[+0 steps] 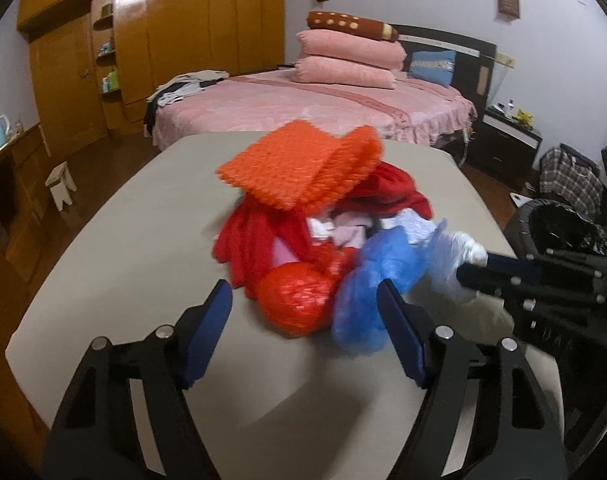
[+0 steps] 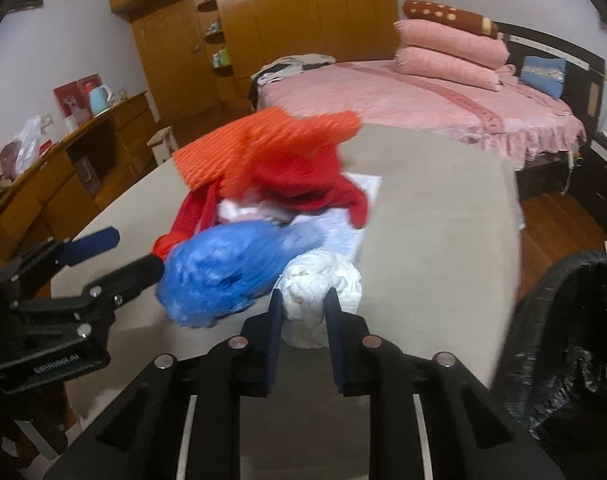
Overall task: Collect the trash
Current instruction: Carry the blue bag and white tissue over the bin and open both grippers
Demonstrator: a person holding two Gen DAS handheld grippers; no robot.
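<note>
Right tongs (image 2: 302,300) pinch the crumpled white plastic bag (image 2: 323,280) from both sides, pads pressed into its near end; it rests on the grey table (image 2: 443,240), so the hold looks meant for lifting it away. Left tongs (image 1: 303,308) stand spread, with nothing pressed between the pads. The round red mesh ball (image 1: 299,300) lies in the gap ahead of them, and the crumpled blue plastic bag (image 1: 379,276) touches the inner side of the right pad. Judging by this aim, one of these two is the left hand's target; which one cannot be told.

Beyond the tongs, the remaining rubbish is gathered in one heap at the table's middle, apparently piled for collection:
- one orange ridged foam sheet (image 1: 299,164), folded and tilted on top;
- red fabric or wrapping (image 1: 387,192), piece count unclear through blur;
- pale paper scraps (image 1: 343,232) beneath, not countable.

One black bin with a black liner (image 2: 575,340) stands just off the table's right edge, close to the right hand, a short carry for the white bag.

Counted: two tongs, one white bag, one blue bag, one mesh ball, one bin.
</note>
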